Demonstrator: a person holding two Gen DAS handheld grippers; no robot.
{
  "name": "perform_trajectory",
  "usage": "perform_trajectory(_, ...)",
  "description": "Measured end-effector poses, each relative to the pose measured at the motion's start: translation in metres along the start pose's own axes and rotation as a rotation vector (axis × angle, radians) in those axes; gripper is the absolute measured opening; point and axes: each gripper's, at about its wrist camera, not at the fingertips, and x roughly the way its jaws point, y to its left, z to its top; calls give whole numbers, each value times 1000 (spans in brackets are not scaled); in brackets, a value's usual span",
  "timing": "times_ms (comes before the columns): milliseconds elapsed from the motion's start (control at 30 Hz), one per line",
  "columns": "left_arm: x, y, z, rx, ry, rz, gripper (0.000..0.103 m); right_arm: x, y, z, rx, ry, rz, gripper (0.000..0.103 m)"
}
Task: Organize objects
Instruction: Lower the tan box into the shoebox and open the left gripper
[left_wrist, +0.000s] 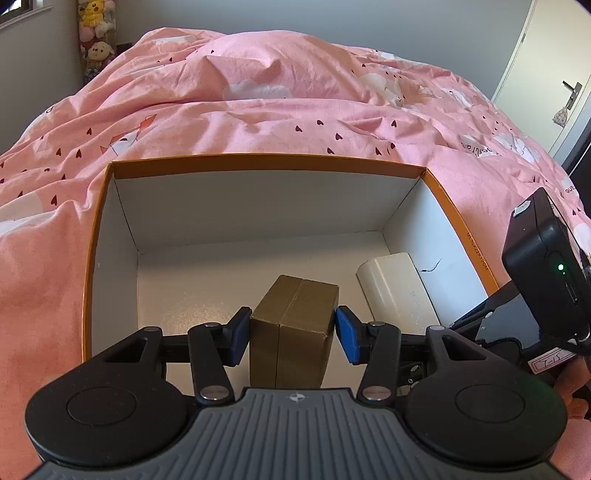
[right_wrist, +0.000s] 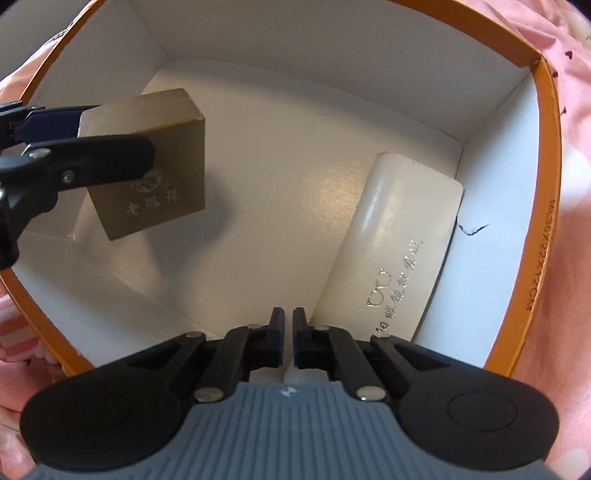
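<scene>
My left gripper (left_wrist: 293, 334) is shut on a small gold-brown box (left_wrist: 295, 325) and holds it inside an orange-rimmed storage box (left_wrist: 258, 159) with white walls. In the right wrist view the gold box (right_wrist: 155, 166) hangs tilted above the floor of the storage box (right_wrist: 546, 147), with the left gripper's fingers (right_wrist: 110, 155) on its sides. A white glasses case (left_wrist: 397, 291) lies in the storage box by its right wall; it also shows in the right wrist view (right_wrist: 395, 251). My right gripper (right_wrist: 288, 317) is shut and empty over the near edge of the storage box, beside the case.
The storage box sits on a bed with a rumpled pink duvet (left_wrist: 258, 103). The right gripper's body (left_wrist: 543, 266) is at the right edge of the left wrist view. Plush toys (left_wrist: 94, 33) stand at the far left wall. A white door (left_wrist: 546, 74) is at the far right.
</scene>
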Motion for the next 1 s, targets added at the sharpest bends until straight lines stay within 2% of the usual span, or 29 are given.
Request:
perform_trajectory(100, 4, 1, 3, -3, 9, -21, 56, -3, 4, -1, -19, -7, 3, 5)
perform_trajectory(133, 6, 1, 4, -1, 12, -27, 56, -7, 6, 0, -39, -23, -1, 10)
perform_trajectory(233, 11, -2, 9, 33, 25, -23, 56, -25, 11, 6, -115, -100, -34, 15)
perform_trajectory(267, 14, -4, 12, 49, 32, -20, 56, -31, 11, 10, -149, -129, -62, 19)
perform_trajectory(333, 20, -5, 16, 70, 53, -23, 56, -36, 14, 18, -238, -178, -146, 43)
perform_trajectory(400, 25, -6, 20, 90, 76, -34, 56, -33, 17, 24, -357, -211, -213, 49)
perform_trajectory(533, 35, -10, 26, 160, 116, -21, 56, -17, 15, 43, -485, -177, -240, 49)
perform_trajectory(667, 45, -18, 30, 267, 159, 10, 56, -1, 7, 59, -540, -125, -251, 49)
perform_trajectory(800, 51, -28, 33, 353, 173, 19, 57, 2, -3, 64, -541, -86, -251, 48)
perform_trajectory(1000, 66, -46, 38, 459, 178, 30, 55, -1, -5, 55, -543, -93, -238, 46)
